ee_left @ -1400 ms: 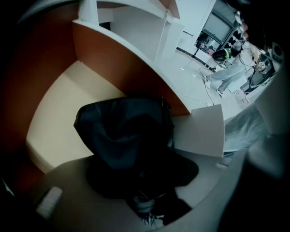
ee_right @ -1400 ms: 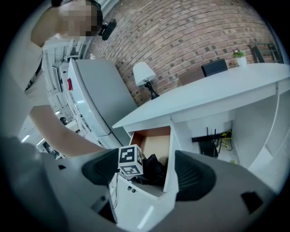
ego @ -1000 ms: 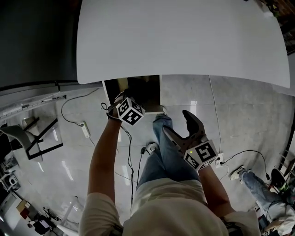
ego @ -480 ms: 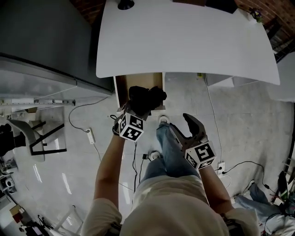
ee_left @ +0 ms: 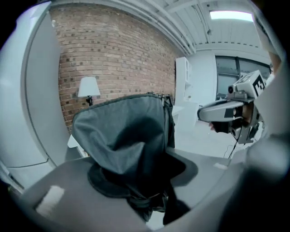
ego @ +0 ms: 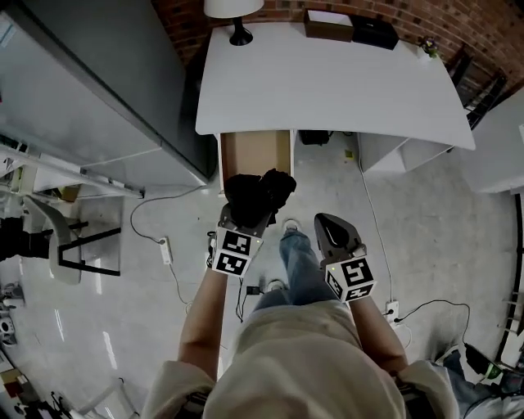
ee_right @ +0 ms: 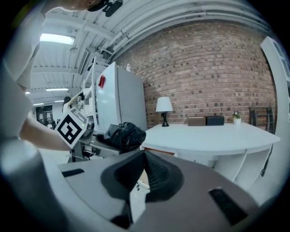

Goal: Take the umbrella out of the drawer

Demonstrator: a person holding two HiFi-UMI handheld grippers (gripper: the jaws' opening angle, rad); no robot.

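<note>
The umbrella is a black folded bundle of fabric, lifted clear of the open wooden drawer under the white table. My left gripper is shut on it from below. In the left gripper view the dark grey cloth fills the space between the jaws of the left gripper. My right gripper hangs to the right of the umbrella, shut with nothing in it. In the right gripper view the pads of the right gripper meet, and the umbrella shows to the left.
A table lamp and two boxes stand at the table's far edge against a brick wall. A tall grey fridge stands left of the drawer. Cables and a power strip lie on the floor. The person's legs are below the grippers.
My left gripper came up out of the drawer with the umbrella in it. The right gripper's jaws went from wide open to shut and it rose a little.
</note>
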